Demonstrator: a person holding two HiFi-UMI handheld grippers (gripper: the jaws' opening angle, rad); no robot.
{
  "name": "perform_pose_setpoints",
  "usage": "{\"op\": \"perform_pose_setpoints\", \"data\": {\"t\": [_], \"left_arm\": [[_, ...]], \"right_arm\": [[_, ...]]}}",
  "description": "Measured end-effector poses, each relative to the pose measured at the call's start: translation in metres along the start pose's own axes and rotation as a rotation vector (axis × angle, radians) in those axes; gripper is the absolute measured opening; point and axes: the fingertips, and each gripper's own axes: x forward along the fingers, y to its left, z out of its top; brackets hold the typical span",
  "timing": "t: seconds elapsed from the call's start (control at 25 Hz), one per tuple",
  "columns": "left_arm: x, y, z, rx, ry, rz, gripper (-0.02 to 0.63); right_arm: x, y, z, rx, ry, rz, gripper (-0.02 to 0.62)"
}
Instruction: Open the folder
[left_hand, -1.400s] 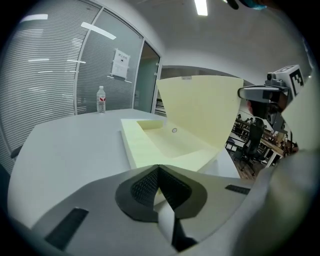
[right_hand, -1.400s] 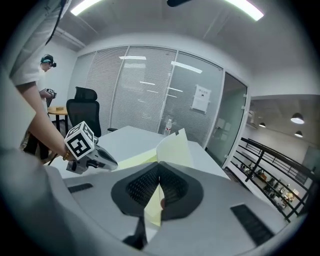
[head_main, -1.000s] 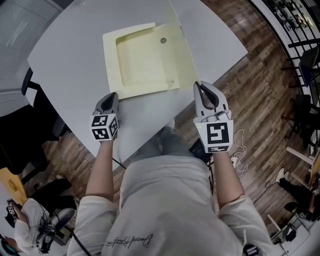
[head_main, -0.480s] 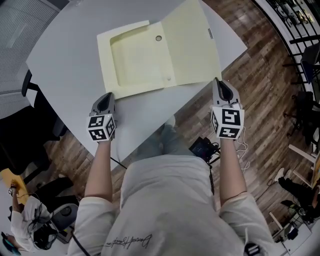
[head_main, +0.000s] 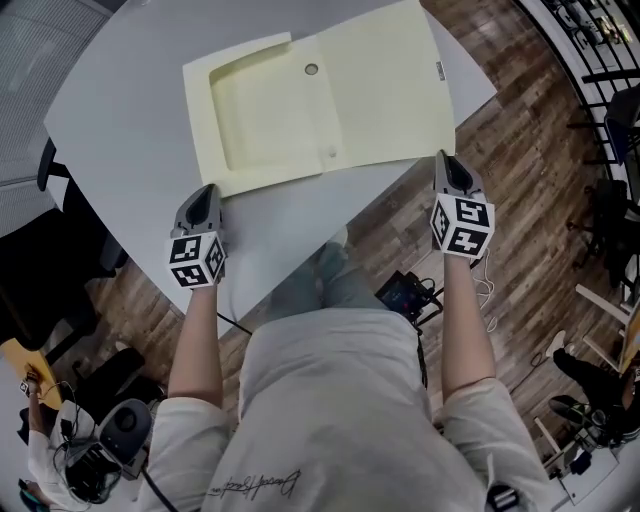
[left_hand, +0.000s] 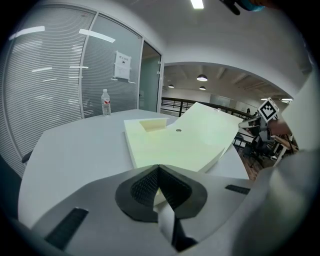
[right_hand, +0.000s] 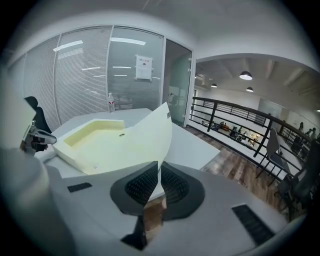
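Lowering cover (head_main: 385, 90), pinched at its corner by right tool (head_main: 446, 160), slowly flat onto desk (head_main: 120, 110) advised, left tool (head_main: 204, 192) clamped on folder (head_main: 265, 120) edge steadying it.

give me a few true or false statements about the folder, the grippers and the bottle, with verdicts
1. The folder lies shut. False: its cover is lifted open to the right, off the base.
2. The right gripper is closed on the cover's near corner. True.
3. A bottle stands at the far end of the table. True.
4. The left gripper holds the bottle. False: it sits by the folder's near left corner, far from the bottle.
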Motion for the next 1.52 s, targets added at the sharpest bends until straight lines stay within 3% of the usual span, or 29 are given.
{"op": "perform_pose_setpoints", "data": {"t": [0.2, 0.52, 1.0, 1.16, 1.28, 1.52], "left_arm": [[-0.002, -0.002, 0.001, 0.000, -0.012, 0.011, 0.009], [-0.005, -0.001, 0.003, -0.005, -0.022, 0.026, 0.009], [-0.007, -0.001, 0.004, -0.009, -0.022, 0.038, 0.009], [-0.008, 0.000, 0.003, -0.010, -0.018, 0.041, 0.009], [-0.009, -0.001, 0.004, -0.011, -0.017, 0.039, 0.009], [-0.009, -0.002, 0.005, -0.012, -0.018, 0.036, 0.009]], "right_arm": [[0.020, -0.015, -0.026, 0.025, 0.053, -0.019, 0.043], [0.050, -0.027, -0.063, 0.205, 0.096, 0.017, 0.054], [0.067, -0.035, -0.076, 0.395, 0.099, 0.070, 0.112], [0.069, -0.037, -0.075, 0.396, 0.105, 0.040, 0.130], [0.068, -0.045, -0.076, 0.382, 0.117, -0.014, 0.202], [0.067, -0.043, -0.070, 0.248, 0.133, -0.059, 0.190]]}}
